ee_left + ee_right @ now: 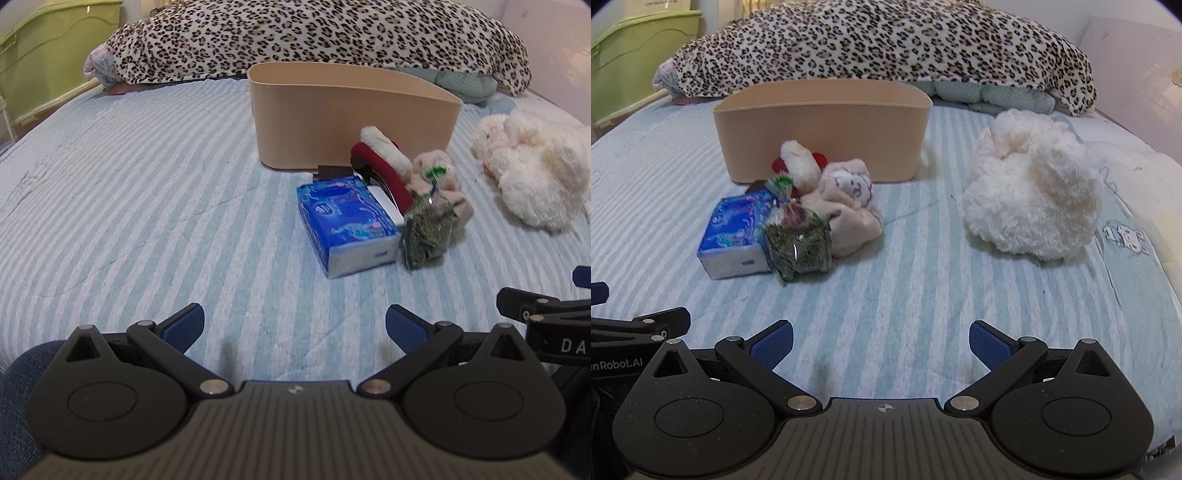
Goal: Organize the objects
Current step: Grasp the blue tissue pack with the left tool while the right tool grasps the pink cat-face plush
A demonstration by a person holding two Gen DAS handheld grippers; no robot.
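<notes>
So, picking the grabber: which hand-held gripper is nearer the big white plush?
Right hand-held gripper: the white plush lies ahead-right. From the left hand-held gripper it's far right.

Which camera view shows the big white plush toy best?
The right wrist view: the white plush toy lies whole there, near the middle right, on the striped bedcover. In the left wrist view the same toy sits at the far right edge, smaller and bent by the lens.

Home bedroom: striped bed sheet [147, 192], leopard blanket [295, 37] (over bedding), plush toy [1030, 192].
</notes>
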